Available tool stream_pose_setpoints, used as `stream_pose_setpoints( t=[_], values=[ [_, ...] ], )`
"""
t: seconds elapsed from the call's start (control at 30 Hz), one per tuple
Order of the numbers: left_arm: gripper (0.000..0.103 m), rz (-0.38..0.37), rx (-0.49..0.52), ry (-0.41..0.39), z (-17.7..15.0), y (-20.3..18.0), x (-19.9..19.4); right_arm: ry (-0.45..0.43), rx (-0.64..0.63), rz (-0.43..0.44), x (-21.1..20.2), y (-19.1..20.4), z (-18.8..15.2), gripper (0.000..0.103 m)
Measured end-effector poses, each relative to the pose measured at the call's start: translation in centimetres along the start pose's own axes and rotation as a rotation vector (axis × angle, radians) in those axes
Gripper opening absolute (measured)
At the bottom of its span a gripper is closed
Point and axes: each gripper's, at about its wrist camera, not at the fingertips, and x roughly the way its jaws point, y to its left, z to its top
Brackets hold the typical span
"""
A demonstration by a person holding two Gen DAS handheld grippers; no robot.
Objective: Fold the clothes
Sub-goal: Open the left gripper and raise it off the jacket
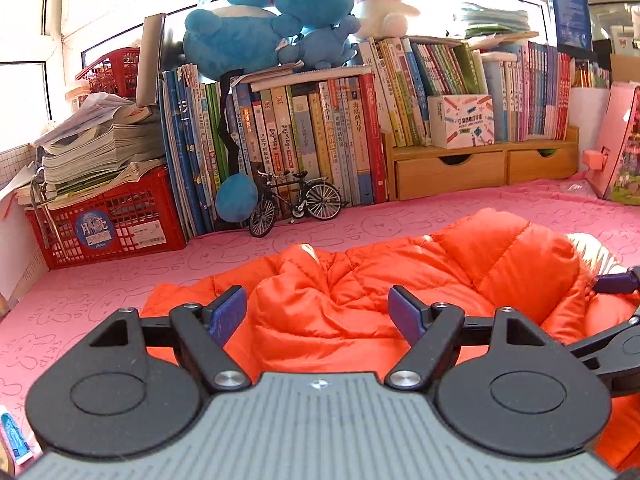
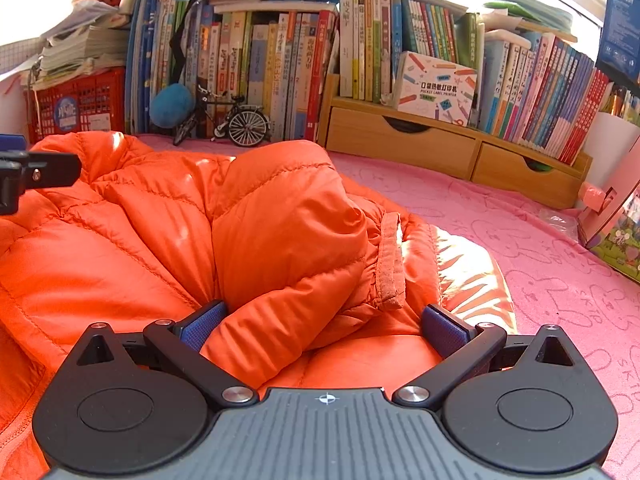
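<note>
The right gripper (image 2: 322,326) stands with its jaws spread wide around a puffed fold of the orange down jacket (image 2: 280,224), whose ribbed cuff (image 2: 390,264) lies just inside the right blue pad (image 2: 444,330). The jacket sprawls over a pink blanket (image 2: 540,264). Behind stand a model bicycle (image 2: 228,120), rows of books (image 2: 272,64) and a wooden drawer shelf (image 2: 404,140); the left gripper (image 2: 32,176) pokes in at the left edge.

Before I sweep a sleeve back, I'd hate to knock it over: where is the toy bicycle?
The toy bicycle stands at the back of the pink mat, against the row of books, left of the wooden drawers and behind the orange jacket.
</note>
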Motion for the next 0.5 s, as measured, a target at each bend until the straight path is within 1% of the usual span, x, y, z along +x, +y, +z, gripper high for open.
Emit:
stream_pose_setpoints(
  t=[0.07, 0.1, 0.13, 0.17, 0.4, 0.5],
  values=[
    [0.08, 0.055, 0.033, 0.04, -1.1, -0.1, 1.2, -0.003, 0.002, 0.005, -0.1, 0.0, 0.0, 0.103],
    [0.082, 0.055, 0.024, 0.041, -1.5, 0.3, 1.5, -0.004, 0.004, 0.01, -0.1, 0.0, 0.0, 0.103],
    [0.086, 0.058, 0.015, 0.041, -2.0, 0.7, 1.8, -0.005, 0.006, 0.014, -0.2, 0.0, 0.0, 0.103],
    [0.087, 0.066, 0.013, 0.043, -2.4, 0.9, 2.0, -0.005, 0.007, 0.02, -0.2, 0.0, 0.0, 0.103],
    [0.089, 0.062, -0.002, 0.064, -2.9, 1.4, 2.5, 0.0, 0.013, 0.034, -0.3, -0.1, 0.1, 0.103],
    [0.09, 0.05, -0.023, 0.077, -2.9, 1.8, 2.6, 0.008, 0.032, 0.055, -0.5, -0.5, 0.1, 0.103]
  ],
)
